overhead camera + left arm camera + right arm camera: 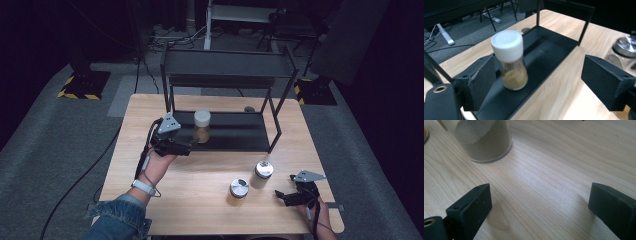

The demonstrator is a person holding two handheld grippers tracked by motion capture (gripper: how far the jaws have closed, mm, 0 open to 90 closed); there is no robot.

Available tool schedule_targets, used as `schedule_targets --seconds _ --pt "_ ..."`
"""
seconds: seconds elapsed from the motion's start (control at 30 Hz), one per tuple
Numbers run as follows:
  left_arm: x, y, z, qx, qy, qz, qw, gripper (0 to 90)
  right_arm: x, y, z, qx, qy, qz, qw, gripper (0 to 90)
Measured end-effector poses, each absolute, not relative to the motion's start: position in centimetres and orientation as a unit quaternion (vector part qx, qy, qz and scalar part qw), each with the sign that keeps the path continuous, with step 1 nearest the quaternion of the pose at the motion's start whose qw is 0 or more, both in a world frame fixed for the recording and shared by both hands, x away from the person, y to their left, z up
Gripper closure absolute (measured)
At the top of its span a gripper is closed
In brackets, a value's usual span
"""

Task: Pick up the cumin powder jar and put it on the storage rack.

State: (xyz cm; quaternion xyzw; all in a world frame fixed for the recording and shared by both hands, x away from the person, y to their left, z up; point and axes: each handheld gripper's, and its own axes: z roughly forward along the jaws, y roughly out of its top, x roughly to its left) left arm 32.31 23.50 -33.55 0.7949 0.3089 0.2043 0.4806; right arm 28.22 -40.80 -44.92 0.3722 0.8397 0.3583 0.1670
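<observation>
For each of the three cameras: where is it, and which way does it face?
High view: above the table's near edge, facing forward and down; both forearms, left gripper, right gripper.
Left gripper view: on that gripper, facing the white-capped jar on the rack; open jaws.
Right gripper view: low over the table, facing a jar; open jaws.
Shared: high and left views, white-capped jar.

The high view looks forward and down over the table (pixel 210 170). The left gripper view sits close behind the left gripper (pixel 544 82), facing the white-capped jar (pixel 511 60) on the rack (pixel 549 52) just ahead, which the high view shares. The right gripper view looks down on wood, a jar (pixel 484 140) ahead-left.
</observation>
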Motion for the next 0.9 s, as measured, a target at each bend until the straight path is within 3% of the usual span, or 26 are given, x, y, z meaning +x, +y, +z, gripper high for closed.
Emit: schedule_targets --seconds 0.27,0.9 --pt "29.1 24.2 -34.6 0.805 0.295 0.205 0.473 11.8 28.2 -40.8 -44.9 0.374 0.839 0.358 0.168 4.7" --pt "25.7 24.0 -40.5 0.825 0.29 0.192 0.444 11.9 28.1 -40.7 -44.9 0.376 0.838 0.357 0.169 4.7"
